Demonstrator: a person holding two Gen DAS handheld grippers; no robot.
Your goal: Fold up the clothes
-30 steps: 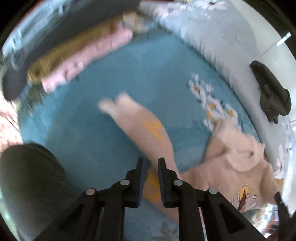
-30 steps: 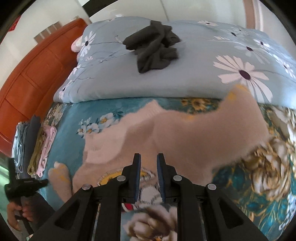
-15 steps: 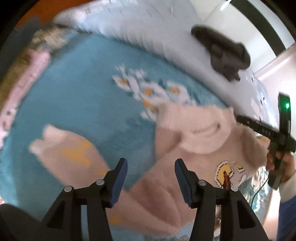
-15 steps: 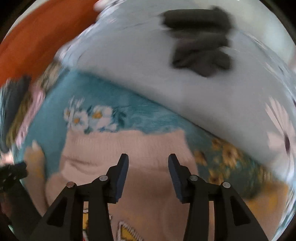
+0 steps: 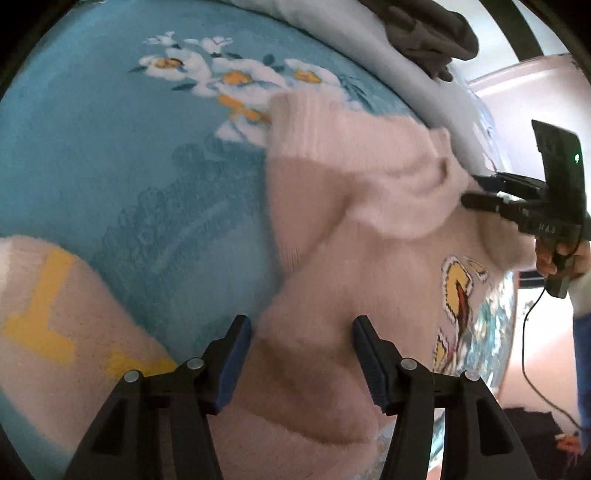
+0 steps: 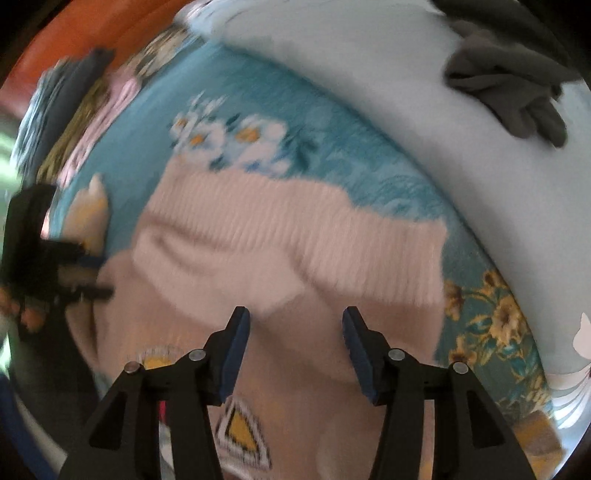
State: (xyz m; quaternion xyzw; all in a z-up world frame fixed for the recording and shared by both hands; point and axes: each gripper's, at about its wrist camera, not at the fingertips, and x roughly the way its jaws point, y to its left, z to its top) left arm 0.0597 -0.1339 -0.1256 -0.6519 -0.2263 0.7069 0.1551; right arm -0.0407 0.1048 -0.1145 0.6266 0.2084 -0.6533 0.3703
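Note:
A pale pink knit sweater (image 5: 351, 266) with a yellow cartoon patch lies on the teal flowered bedspread (image 5: 110, 155). One sleeve with yellow marks (image 5: 48, 317) stretches to the left. My left gripper (image 5: 301, 354) is open and empty, just above the sweater's left shoulder area. My right gripper (image 6: 295, 343) is open and empty over the sweater (image 6: 295, 243), below its ribbed band. The right gripper also shows in the left wrist view (image 5: 480, 195) at the sweater's far side.
A light blue flowered quilt (image 6: 388, 74) is bunched along the far side with a dark grey garment (image 6: 517, 81) on it. Folded clothes (image 6: 74, 122) are stacked at the far left by the orange headboard (image 6: 92, 33).
Both grippers were shut on the sweater a second ago, then opened and let it drop flat. Both have since moved closer over the sweater's body.

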